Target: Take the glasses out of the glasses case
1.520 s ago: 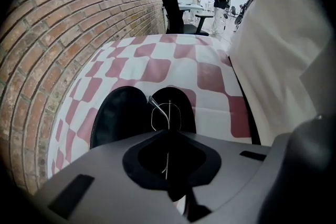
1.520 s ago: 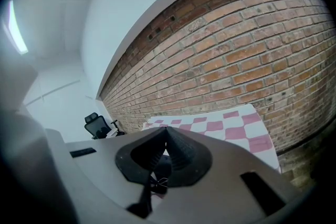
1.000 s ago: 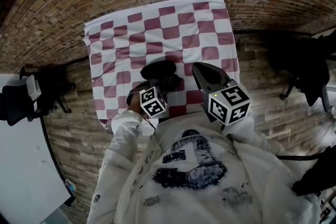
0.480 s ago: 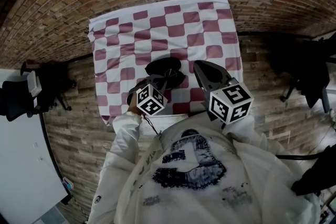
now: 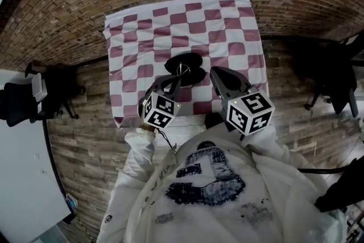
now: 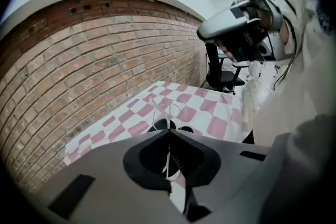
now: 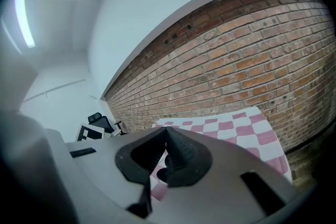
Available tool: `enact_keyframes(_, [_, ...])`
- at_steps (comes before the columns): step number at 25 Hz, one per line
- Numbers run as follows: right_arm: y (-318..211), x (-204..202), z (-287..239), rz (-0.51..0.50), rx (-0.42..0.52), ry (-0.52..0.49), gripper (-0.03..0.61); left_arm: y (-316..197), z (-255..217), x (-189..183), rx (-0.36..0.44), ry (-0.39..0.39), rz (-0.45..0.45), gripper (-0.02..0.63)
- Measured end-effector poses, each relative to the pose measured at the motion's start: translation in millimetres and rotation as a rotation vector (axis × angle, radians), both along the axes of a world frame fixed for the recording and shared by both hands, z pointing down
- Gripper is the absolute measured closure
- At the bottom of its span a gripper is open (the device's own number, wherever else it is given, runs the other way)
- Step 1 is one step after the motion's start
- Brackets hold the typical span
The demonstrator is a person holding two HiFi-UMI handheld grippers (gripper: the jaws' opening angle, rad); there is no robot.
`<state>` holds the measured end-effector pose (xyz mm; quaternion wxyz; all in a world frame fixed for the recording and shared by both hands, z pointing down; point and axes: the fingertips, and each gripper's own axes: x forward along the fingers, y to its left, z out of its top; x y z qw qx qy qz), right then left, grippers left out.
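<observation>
The left claw (image 5: 174,80), clamped on a thin wire arm of the glasses (image 6: 166,108), has risen since a second ago, so the frame now hangs just above the open glasses case (image 5: 189,61) rather than lying in it. The right claw (image 5: 219,73) (closed, nothing between its tips) hovers beside the case over the checked counter (image 5: 227,25). The removal looks nearly done.

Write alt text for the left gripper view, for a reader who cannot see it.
The left gripper has its jaws shut on the thin wire glasses, with the black glasses case just beyond on a pink-and-white checkered cloth. A brick wall runs behind.
</observation>
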<state>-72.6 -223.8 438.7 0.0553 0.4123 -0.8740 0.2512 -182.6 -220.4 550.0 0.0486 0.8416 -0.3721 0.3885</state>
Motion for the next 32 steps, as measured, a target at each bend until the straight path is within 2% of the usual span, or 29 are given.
enact_keyframes(10, [73.2,-17.1,-22.1,0.003,0.07,0.026,0.566,61.0,-71.3,-13.1,0.109,0.227,-0.135,0.6])
enact_keyframes(16, [124.5,-30.8,-26.6,0.004,0.094,0.04,0.565,109.2,-98.5,-23.8,0.153,0.323,-0.173,0.6])
enact_keyframes(27, [205.6,-32.3,-49.0,0.031,0.159,0.056,0.565,199.7,-139.4,-36.1,0.219,0.452,-0.267,0.601])
enact_keyframes(32, [229.5,-27.8,-53.0,0.037,0.17,0.054,0.566,229.5,-146.9,-34.3,0.241,0.48,-0.295,0.601])
